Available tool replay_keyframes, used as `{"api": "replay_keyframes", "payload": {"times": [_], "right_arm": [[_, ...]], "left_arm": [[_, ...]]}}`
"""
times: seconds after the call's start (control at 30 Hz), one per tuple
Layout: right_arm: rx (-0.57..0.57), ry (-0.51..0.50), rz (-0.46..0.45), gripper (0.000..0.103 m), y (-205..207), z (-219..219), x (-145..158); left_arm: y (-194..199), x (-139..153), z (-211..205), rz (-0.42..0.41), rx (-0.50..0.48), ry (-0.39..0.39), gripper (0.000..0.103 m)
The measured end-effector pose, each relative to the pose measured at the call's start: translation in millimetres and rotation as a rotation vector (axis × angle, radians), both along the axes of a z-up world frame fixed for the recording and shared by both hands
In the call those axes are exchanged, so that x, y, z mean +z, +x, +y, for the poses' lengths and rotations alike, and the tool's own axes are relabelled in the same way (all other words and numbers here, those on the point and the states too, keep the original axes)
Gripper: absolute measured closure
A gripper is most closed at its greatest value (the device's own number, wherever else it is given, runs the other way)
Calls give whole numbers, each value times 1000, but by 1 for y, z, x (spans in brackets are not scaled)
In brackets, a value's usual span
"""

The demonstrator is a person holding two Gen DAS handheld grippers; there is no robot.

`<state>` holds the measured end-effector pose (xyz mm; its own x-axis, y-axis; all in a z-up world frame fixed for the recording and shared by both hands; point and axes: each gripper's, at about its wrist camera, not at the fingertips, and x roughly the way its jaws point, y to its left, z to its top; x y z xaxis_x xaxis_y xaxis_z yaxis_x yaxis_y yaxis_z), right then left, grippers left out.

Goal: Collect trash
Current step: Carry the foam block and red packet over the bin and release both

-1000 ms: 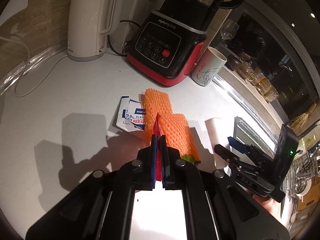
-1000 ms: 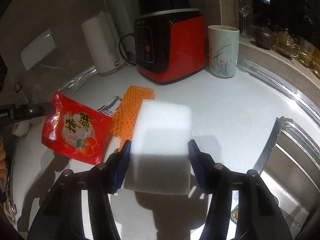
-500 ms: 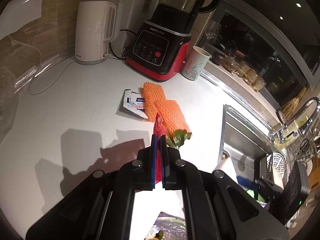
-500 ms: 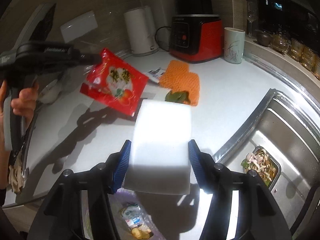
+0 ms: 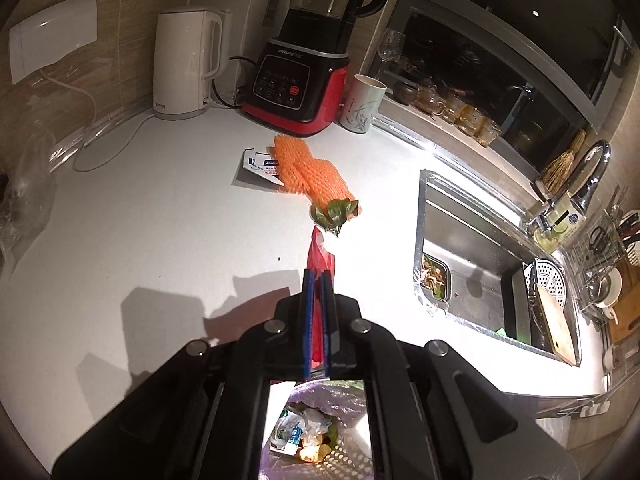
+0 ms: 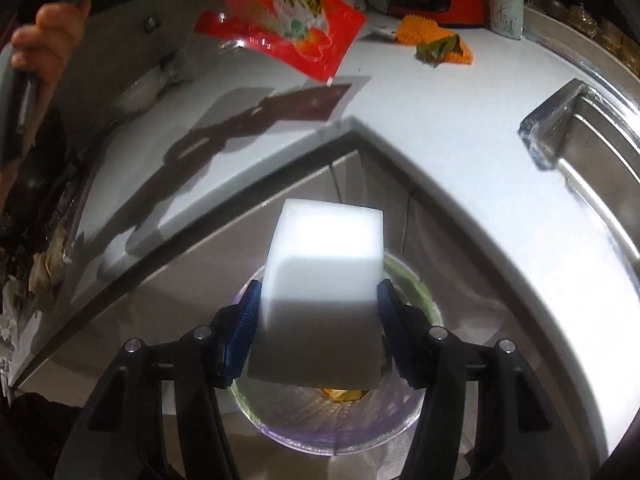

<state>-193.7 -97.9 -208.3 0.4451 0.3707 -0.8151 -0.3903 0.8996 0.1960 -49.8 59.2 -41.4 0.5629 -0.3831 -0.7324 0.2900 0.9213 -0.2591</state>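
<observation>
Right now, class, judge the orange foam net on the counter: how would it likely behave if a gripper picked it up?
The orange foam net is open mesh lying flat, so probably light and floppy, sagging from a pinch. Its holes suggest it would squash easily rather than slip. The green leaf lying on its end would likely slide off.

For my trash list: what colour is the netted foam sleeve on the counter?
Orange, clearest in the left wrist view: foam sleeve.
</observation>
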Motion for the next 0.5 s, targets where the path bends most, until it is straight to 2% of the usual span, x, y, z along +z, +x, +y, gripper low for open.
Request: {"api": "replay_keyframes", "payload": {"times": [0.2, 0.27, 0.3, 0.33, 0.5], "right_arm": [[-13, -52, 63, 42, -13, 16, -54], [-19, -70, 90, 36, -13, 19, -65], [-25, -79, 103, 30, -12, 20, -69], [-40, -89, 98, 22, -12, 20, -69], [-98, -82, 19, 12, -19, 10, -46]], "left_arm": [[-27, -2, 6, 4, -17, -5, 100], [-36, -2, 8, 1, -21, -2, 100], [-40, -2, 9, 0, -25, 1, 100], [-42, -2, 8, -1, -28, 6, 100], [-59, -3, 6, -5, -47, 10, 100]]}}
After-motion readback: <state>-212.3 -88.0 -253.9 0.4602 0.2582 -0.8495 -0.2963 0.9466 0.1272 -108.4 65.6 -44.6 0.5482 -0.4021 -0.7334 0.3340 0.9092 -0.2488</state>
